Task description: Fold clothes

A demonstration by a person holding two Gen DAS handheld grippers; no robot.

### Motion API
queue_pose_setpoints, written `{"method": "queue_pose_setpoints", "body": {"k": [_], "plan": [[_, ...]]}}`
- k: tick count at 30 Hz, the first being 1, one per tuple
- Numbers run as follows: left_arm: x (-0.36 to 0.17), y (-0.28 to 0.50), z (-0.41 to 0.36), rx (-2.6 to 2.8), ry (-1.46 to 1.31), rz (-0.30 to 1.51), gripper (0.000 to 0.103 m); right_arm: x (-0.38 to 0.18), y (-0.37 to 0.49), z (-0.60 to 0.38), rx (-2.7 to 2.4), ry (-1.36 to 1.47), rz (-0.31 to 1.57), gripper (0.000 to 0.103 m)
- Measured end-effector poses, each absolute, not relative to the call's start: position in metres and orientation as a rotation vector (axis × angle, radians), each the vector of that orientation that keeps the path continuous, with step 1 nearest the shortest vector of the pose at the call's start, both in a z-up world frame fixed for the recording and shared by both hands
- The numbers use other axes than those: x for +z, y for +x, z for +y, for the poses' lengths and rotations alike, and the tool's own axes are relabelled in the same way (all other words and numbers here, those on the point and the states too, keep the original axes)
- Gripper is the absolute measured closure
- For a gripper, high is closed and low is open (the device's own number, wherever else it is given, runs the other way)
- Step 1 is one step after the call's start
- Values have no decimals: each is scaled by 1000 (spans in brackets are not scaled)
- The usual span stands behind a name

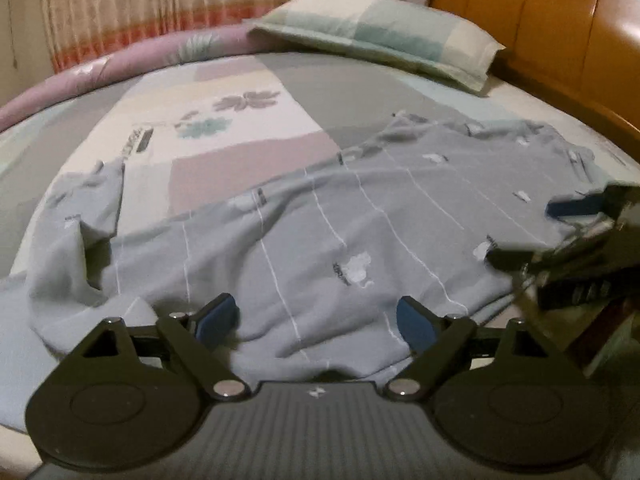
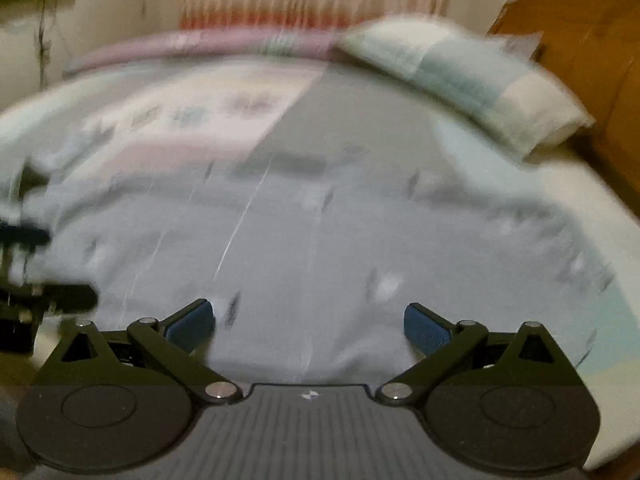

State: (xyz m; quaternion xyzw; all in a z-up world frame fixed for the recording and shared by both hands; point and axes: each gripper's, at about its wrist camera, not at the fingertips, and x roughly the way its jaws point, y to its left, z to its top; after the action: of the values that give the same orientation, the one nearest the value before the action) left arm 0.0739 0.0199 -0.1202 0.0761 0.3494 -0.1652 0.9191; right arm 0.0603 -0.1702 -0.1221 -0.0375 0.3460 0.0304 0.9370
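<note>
Left gripper [image 1: 316, 320] jaws wide, nothing clamped; blue pads [image 1: 216, 318] sit low over the near hem of the shirt [image 1: 320, 216], fabric visible in the gap between them. Can't tell if the pads touch the cloth.

Right gripper [image 2: 310, 322] also wide, nothing between the pads, hovering over the shirt's near edge. The right wrist view is motion-blurred, so contact there is unreadable too. In the left wrist view the right gripper shows at the right edge, blurred, above the shirt's right side. In the right wrist view the left gripper shows at the left edge, only partly in frame.

The shirt is grey-blue with thin white lines and small white motifs. It lies spread across the near half of the bed [image 1: 240, 120], wrinkled, not folded. One sleeve [image 1: 84, 208] is bunched and flipped up at left; the other end reaches toward the right edge of the mattress.

Past the shirt: patchwork sheet in grey, pink and cream blocks with leaf prints. Farther back a checked pillow [image 1: 384, 32] lies against the tan headboard [image 1: 560, 20] at right. A mauve rolled quilt [image 1: 120, 64] runs along the far side. A striped curtain [image 1: 160, 0] hangs behind it.
</note>
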Motion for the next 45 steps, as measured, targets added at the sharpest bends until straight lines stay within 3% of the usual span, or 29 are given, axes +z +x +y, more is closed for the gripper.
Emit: {"method": "queue_pose_setpoints", "body": {"k": [6,13,20,28,36,45], "plan": [[-108,60,23,-380,162,706,14,-117,29,-175,60,-68,779,0],[-92,89,-3,-449,175,656,14,-90,54,-241,-17,-27,632,0],[-122,91,-29,-539,241,664,13,-124,71,-329,-125,36,718,0],[-117,90,-13,-592,153,700,13,-85,102,-314,-122,16,653,0],[-122,81,-15,-591,206,659,13,-122,213,-322,-293,106,764,0],[-118,80,-6,-598,179,677,13,-99,184,-298,-247,75,790,0]]}}
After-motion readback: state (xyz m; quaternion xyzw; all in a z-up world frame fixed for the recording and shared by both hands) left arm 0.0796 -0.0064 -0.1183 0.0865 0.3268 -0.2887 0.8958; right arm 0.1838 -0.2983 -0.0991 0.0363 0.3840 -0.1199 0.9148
